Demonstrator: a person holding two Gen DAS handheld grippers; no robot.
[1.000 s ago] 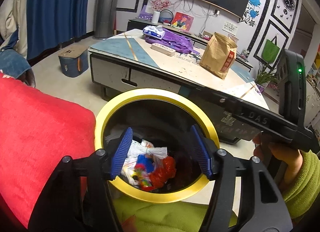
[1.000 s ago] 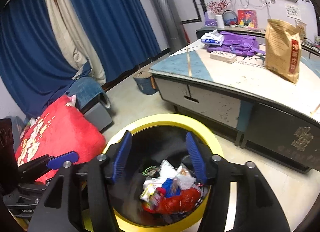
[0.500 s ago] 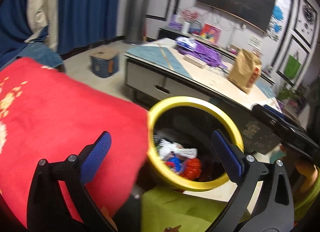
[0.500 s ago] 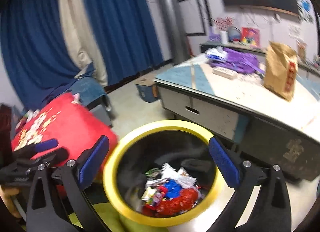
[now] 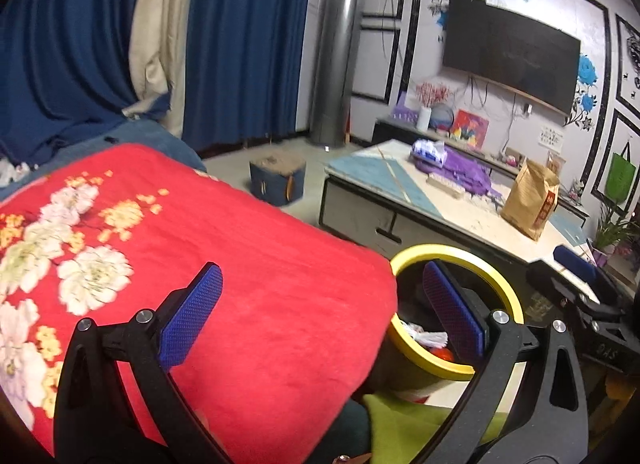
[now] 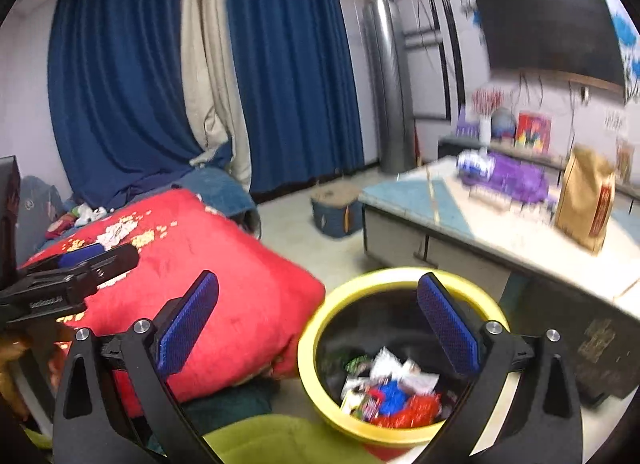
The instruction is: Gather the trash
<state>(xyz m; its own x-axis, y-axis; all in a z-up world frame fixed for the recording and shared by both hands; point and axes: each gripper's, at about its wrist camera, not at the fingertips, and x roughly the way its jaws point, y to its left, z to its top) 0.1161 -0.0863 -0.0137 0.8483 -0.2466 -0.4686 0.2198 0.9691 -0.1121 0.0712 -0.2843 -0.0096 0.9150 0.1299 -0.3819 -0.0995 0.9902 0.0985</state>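
Note:
A round black bin with a yellow rim point(image 6: 320, 320) stands on the floor and holds a heap of wrappers point(image 6: 390, 396), red, blue and white. It also shows in the left wrist view point(image 5: 510, 296). My right gripper point(image 6: 318, 324) is open and empty above the bin's left rim. My left gripper point(image 5: 320, 316) is open and empty over the edge of a red flowered blanket point(image 5: 200, 256), left of the bin. The left gripper's body shows at the left of the right wrist view point(image 6: 72, 284).
A low coffee table point(image 5: 404, 199) stands behind the bin with a brown paper bag point(image 5: 530, 201), purple cloth point(image 5: 466, 171) and a white packet point(image 5: 430, 149). A small blue box point(image 5: 276, 181) sits on the floor. Blue curtains point(image 5: 240, 31) hang behind. Green cloth point(image 6: 288, 440) lies below.
Both grippers have opened wide and swung left and up. The bin has slid toward the lower right of both views, and the red blanket now fills the left.

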